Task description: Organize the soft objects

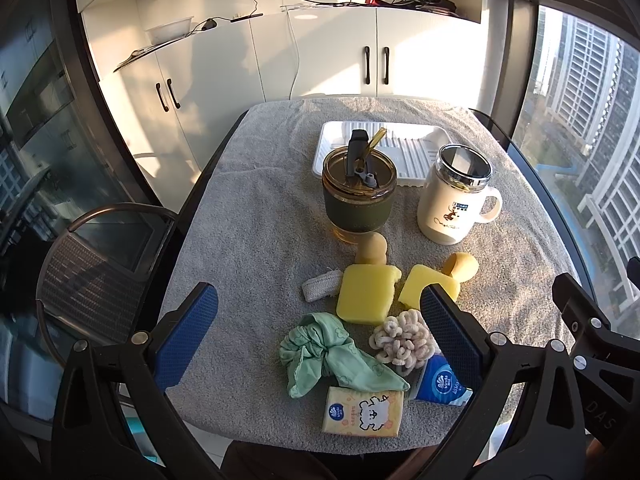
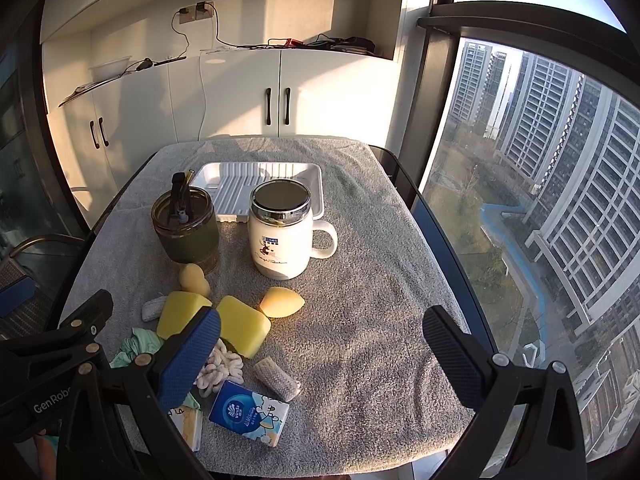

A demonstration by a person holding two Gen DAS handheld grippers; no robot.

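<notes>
Soft things lie scattered on the near half of a grey towel. Two yellow sponges lie side by side, with two tan beauty blenders behind them. A green scrunchie, a cream looped scrunchie, a yellow tissue pack and a blue tissue pack sit nearest. One grey knit roll lies beside the blue pack. My left gripper hangs open above the scrunchies, holding nothing. My right gripper is open over bare towel, also holding nothing.
A white ridged tray sits at the back of the towel. In front of it stand a green-sleeved tumbler with a straw lid and a white lidded mug. A chair stands left; windows are right.
</notes>
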